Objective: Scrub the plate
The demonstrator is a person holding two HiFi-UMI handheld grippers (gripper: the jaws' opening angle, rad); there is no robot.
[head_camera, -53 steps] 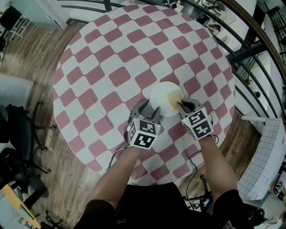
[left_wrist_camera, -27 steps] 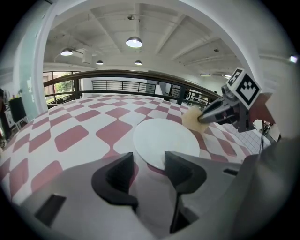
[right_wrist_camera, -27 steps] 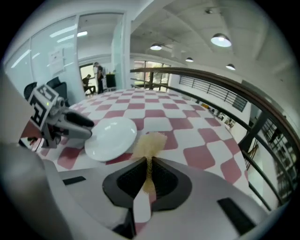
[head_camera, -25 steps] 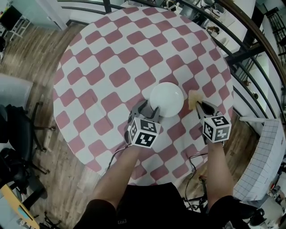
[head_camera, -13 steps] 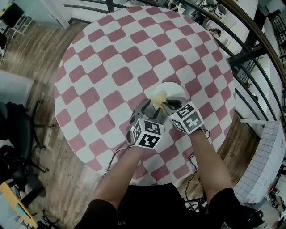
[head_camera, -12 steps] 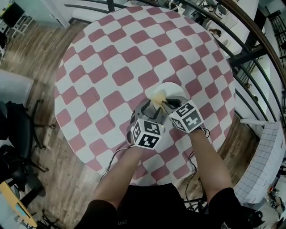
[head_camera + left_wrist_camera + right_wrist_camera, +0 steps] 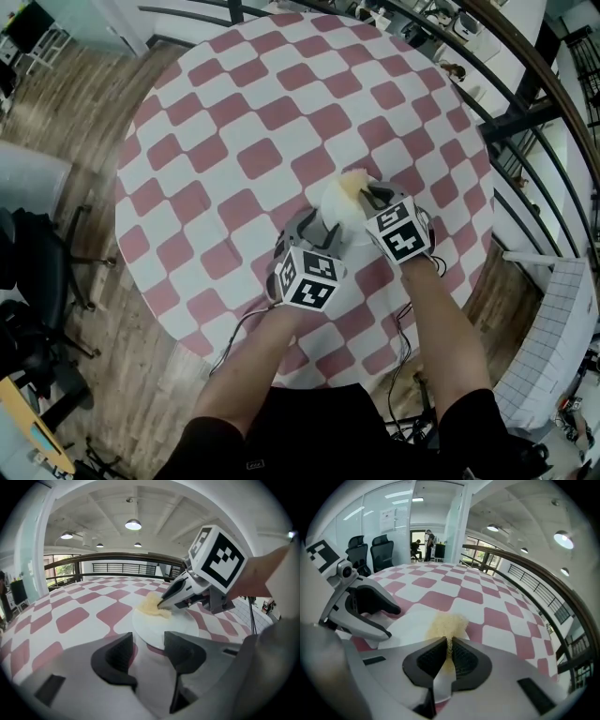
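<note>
Pressing a yellow sponge [image 7: 446, 624] onto the white plate's [image 7: 408, 623] far rim, my right hand-held gripper [image 7: 448, 645] is clamped on it. The left hand-held gripper [image 7: 149, 651], jaws apart, straddles the near rim; most plate surface lies toward me from the sponge.

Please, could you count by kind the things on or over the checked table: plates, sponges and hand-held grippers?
plate: 1
sponge: 1
hand-held gripper: 2 (left hand-held gripper, open; right hand-held gripper, shut on the sponge)
Total: 4
</note>
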